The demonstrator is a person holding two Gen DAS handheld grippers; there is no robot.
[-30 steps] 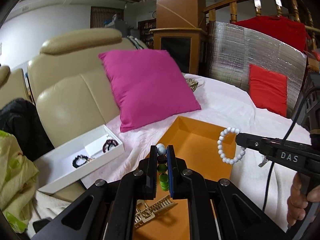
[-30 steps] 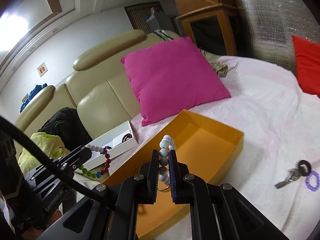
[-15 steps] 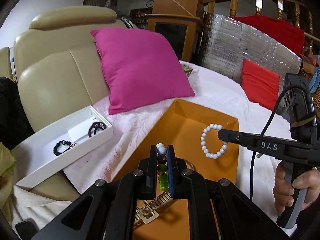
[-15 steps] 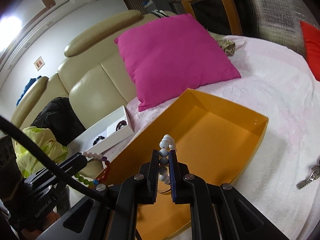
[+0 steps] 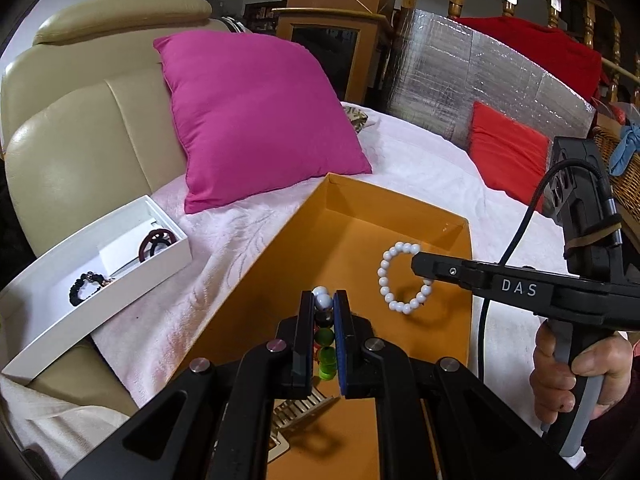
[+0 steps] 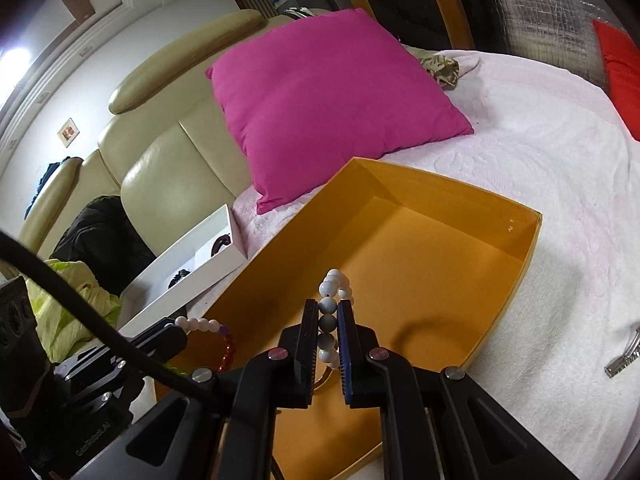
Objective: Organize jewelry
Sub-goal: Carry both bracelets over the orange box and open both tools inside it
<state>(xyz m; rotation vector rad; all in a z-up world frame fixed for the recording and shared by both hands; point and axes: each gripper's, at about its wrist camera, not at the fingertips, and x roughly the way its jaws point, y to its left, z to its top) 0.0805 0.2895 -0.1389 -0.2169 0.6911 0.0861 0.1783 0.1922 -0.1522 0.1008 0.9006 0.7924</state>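
- White bead bracelet (image 5: 401, 277) hangs clamped in our right gripper (image 6: 329, 334), over the orange box (image 6: 524, 258) below, ready to drop.
- Our left gripper (image 5: 324, 334) pinches the multicoloured bead bracelet (image 6: 218, 342) likewise.

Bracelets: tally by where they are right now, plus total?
Held in gripper jaws: 2, the multicolour bead bracelet in the left gripper and the white bead bracelet in the right gripper.
In the white tray: 2, the black bracelet and the dark red bracelet.
Total: 4
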